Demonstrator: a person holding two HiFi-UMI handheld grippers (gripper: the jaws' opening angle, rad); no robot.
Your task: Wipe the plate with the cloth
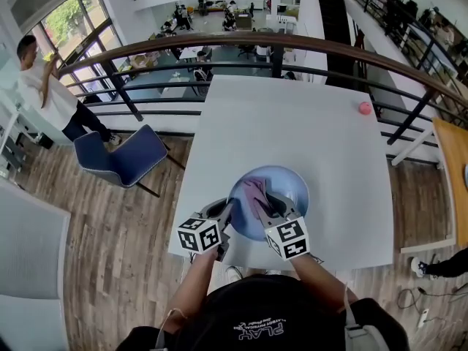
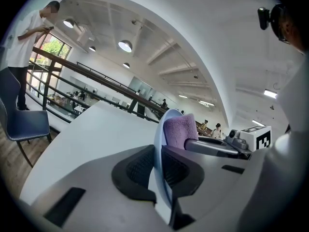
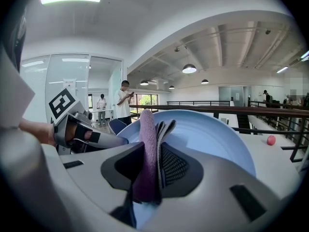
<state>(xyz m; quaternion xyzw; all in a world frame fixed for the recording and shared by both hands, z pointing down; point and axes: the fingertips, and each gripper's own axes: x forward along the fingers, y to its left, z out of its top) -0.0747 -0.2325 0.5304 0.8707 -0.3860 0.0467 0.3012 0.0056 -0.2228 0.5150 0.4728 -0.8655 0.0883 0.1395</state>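
My left gripper (image 2: 158, 170) was clamped on the near rim of the pale blue plate (image 3: 212, 134), which stood tilted on edge over the desk (image 1: 292, 130). My right gripper (image 3: 153, 170) pinched the folded purple cloth (image 3: 146, 139); the plate's hollow face lay just ahead of it, so that hand looked set to wipe
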